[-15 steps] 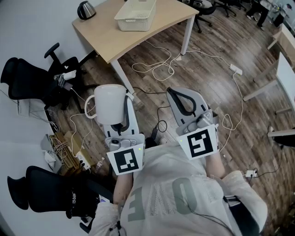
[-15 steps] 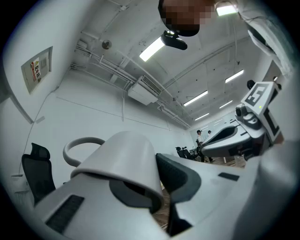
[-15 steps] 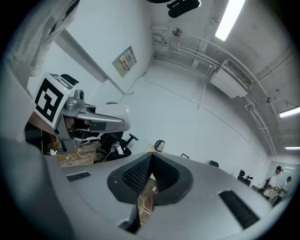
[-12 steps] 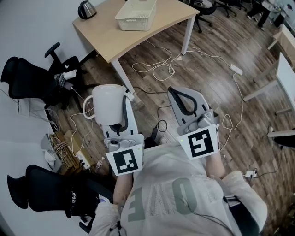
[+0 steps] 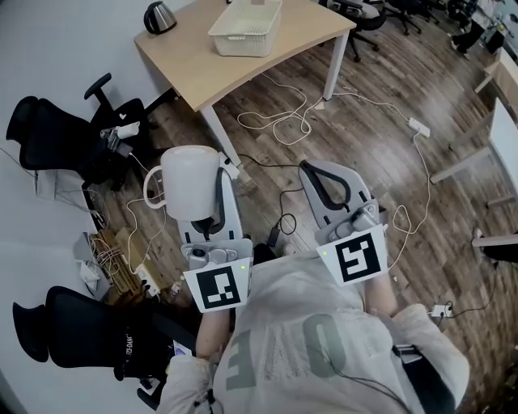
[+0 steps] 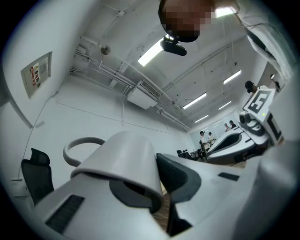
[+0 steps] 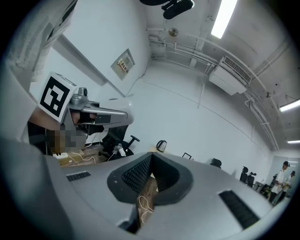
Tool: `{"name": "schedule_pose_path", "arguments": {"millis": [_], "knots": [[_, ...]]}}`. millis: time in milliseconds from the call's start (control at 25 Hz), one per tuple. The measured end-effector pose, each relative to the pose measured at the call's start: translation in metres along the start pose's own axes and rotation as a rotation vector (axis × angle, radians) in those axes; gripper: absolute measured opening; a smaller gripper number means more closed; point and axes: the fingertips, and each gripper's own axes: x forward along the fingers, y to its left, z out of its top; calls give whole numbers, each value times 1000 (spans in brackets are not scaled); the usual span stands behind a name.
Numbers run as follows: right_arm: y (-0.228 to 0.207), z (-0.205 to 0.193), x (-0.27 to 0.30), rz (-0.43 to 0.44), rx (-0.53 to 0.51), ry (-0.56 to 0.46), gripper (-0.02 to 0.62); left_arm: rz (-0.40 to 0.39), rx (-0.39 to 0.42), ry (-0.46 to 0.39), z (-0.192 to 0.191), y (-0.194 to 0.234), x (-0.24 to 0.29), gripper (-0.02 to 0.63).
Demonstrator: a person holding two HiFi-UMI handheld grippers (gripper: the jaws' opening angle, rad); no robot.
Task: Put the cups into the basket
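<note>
White and smooth, the cup (image 5: 192, 182) sits clamped in the left gripper (image 5: 218, 184), held out over the floor (image 5: 364, 105) and well short of the table (image 5: 194, 61). In the left gripper view the two jaws of the left gripper (image 6: 158, 174) press on the cup (image 6: 124, 159) from either side, and its round handle sticks out to the left. The right gripper (image 5: 325, 176) is held beside it on the right, a little apart. In the right gripper view the right gripper (image 7: 150, 177) has its dark ribbed pads drawn together at the tips with nothing between them; only a strip of floor and a white cable show through the gap lower down.

Far ahead stands the pale wooden table on white legs. A cream slatted basket (image 5: 247, 28) rests on its far right part, and a dark kettle (image 5: 159, 16) stands at its far left corner. White cables (image 5: 283, 121) loop over the dark wood floor between the table and the grippers. Black office chairs (image 5: 57, 137) stand along the left wall.
</note>
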Motion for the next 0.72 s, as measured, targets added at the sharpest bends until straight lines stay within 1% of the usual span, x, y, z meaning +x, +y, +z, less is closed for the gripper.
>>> {"name": "schedule_pose_path", "arguments": {"millis": [120,280,400,560,720], "knots": [[-2,-3,-1,-5,3,-7,-5,-8,14,6,-4,-2,3,49],[-9,-4,-3,-4,67,-31,-5,-16,7,2,-2,-5,11,49],[-12,-4,-5,-5,61,-26,-5,-21,14,5,0,-10,13,49],[-9,-9,-4,22,51,-11,-5,-29,9,27,-7,-16,18,49],[-5,-17,4,42,67,1,-5,-22,3,52,-14,-13,22,49]]}}
